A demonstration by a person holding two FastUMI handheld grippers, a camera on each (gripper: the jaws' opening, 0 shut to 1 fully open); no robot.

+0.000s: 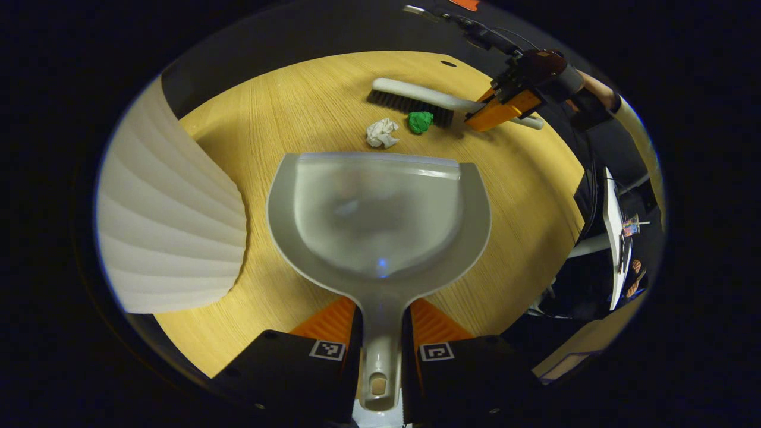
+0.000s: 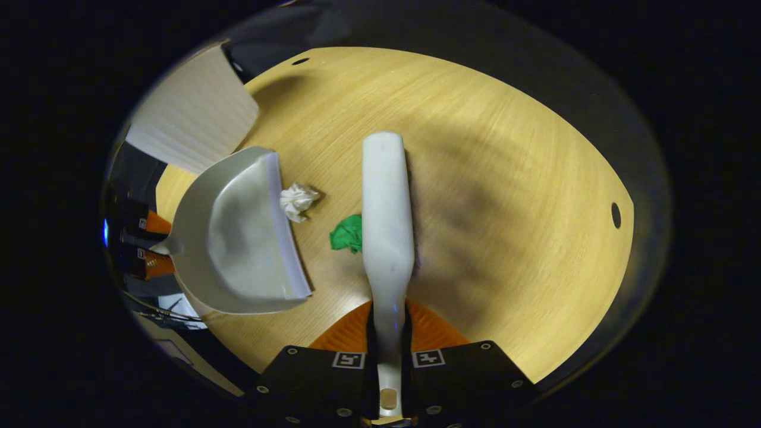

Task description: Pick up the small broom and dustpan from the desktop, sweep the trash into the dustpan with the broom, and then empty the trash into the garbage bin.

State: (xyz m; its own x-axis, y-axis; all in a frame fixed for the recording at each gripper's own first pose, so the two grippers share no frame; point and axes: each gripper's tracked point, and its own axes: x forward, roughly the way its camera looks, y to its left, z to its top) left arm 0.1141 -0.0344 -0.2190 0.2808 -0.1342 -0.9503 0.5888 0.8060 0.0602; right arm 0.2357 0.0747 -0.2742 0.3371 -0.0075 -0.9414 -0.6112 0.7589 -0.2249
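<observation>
Left fingers [image 1: 380, 324] grip the dustpan [image 1: 380, 220], right fingers [image 2: 389, 324] the broom [image 2: 387, 208]; green wad [image 2: 348, 233] and white wad [image 2: 297, 201] lie between; bin [image 1: 169, 208] at nine o'clock.

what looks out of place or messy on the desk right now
Two crumpled scraps lie loose on the wooden desk: a white paper ball and a green wad, between the dustpan lip and the broom bristles. Nothing looks spilled or damaged; both tools are gripped by their handles.
</observation>
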